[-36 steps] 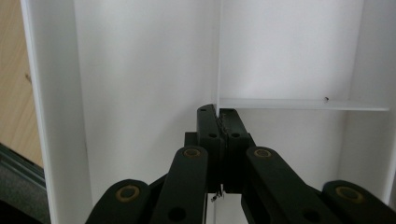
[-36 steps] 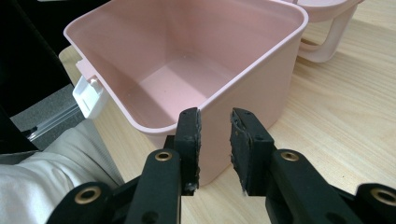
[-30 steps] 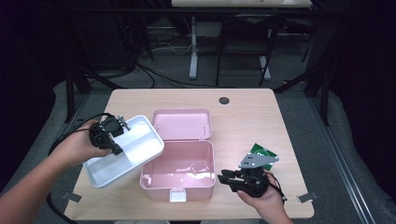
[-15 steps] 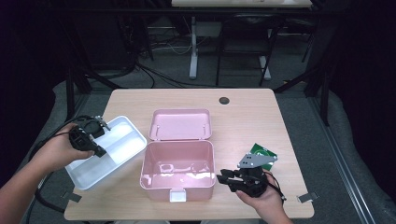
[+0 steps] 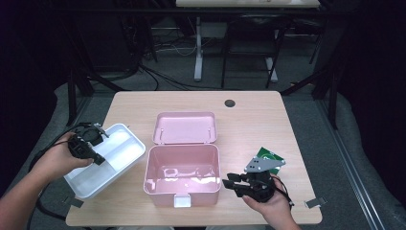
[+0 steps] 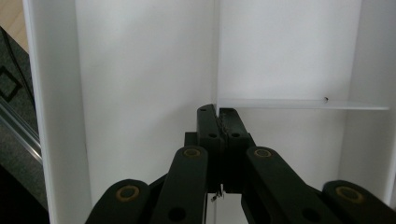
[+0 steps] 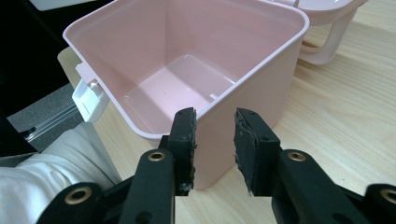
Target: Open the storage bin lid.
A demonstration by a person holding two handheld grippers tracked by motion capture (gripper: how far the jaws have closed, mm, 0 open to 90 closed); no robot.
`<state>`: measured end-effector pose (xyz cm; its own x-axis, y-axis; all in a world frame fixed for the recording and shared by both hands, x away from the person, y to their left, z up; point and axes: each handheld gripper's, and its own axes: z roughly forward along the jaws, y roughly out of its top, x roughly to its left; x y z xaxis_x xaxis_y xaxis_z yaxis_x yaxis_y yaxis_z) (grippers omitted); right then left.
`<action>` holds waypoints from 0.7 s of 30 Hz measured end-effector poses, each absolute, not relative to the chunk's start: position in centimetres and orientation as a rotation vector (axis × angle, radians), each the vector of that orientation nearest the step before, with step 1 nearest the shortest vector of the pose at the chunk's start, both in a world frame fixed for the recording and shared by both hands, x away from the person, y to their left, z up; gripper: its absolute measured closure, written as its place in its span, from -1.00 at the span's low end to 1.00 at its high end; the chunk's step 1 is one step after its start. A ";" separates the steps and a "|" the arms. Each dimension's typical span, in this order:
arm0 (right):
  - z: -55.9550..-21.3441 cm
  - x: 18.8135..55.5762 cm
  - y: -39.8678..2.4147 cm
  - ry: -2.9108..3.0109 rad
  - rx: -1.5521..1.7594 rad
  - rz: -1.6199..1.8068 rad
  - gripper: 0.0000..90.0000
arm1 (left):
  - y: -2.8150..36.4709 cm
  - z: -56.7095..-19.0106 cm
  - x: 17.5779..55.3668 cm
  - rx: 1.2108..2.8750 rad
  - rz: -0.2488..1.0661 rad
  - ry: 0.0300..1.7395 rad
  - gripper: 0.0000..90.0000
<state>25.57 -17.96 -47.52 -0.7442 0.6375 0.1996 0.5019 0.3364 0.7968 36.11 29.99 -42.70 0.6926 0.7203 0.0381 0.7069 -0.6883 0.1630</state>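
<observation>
An open pink box [image 5: 182, 160] stands at the table's middle, its lid [image 5: 186, 127] folded back. A white tray [image 5: 122, 148] lies to its left. My left gripper [image 5: 98, 159] is shut on the tray's thin divider [image 6: 216, 56]; in the left gripper view the black jaws [image 6: 218, 115] meet on that wall. My right gripper [image 5: 229, 184] is at the box's right front corner. Its jaws [image 7: 212, 135] have just been opening and straddle the pink wall [image 7: 243, 79], with the pads off it.
A green card [image 5: 269, 155] lies on the wooden table [image 5: 258, 120] just behind my right hand. A white latch [image 7: 88, 95] juts from the box's front. A small black round hole [image 5: 230, 103] sits near the far edge. A white sleeve [image 7: 46, 186] lies below the box.
The left hand has carried the white tray leftward, away from the pink box, and lower, so it now lies flatter. The right gripper's jaws stand slightly wider; that hand stayed put.
</observation>
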 end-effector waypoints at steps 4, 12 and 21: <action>-47.4 25.6 -17.9 2.444 1.052 1.372 0.49 | 30.2 -43.7 36.3 2.761 0.143 1.196 0.99; -47.3 25.5 -18.0 2.433 1.052 1.372 0.46 | 30.4 -45.7 36.7 2.744 0.110 1.231 0.99; -47.4 25.6 -18.2 2.433 1.060 1.365 0.43 | 29.4 -48.3 37.4 2.736 0.082 1.263 0.99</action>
